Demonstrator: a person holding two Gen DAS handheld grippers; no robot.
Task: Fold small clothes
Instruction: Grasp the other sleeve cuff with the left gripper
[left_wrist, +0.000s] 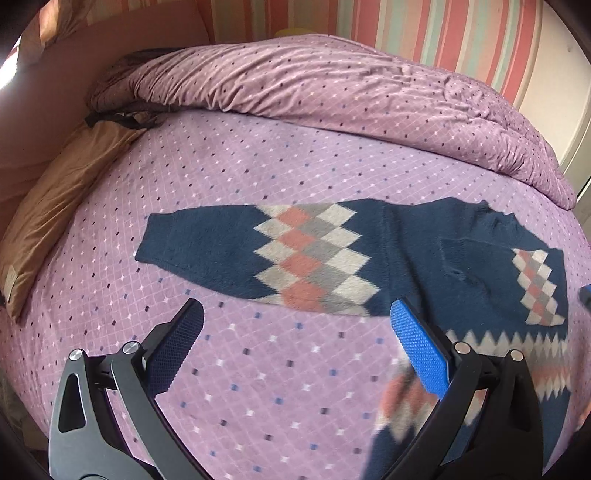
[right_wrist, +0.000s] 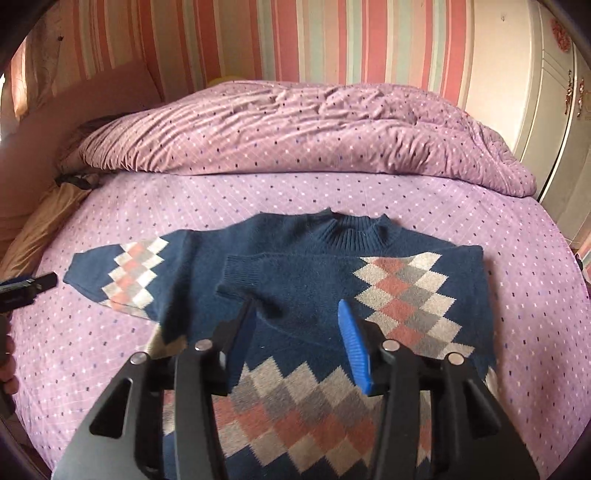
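My left gripper (left_wrist: 295, 325) is spread over bare sheet (left_wrist: 258, 369); my right gripper (right_wrist: 297, 314) spread, empty, above the sweater (right_wrist: 306, 266), its hem cut off.

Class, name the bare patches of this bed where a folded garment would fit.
Bare sheet lies between the sweater collar and the bunched duvet, and near the left gripper, below the outstretched sleeve. The duvet crowds the far side.
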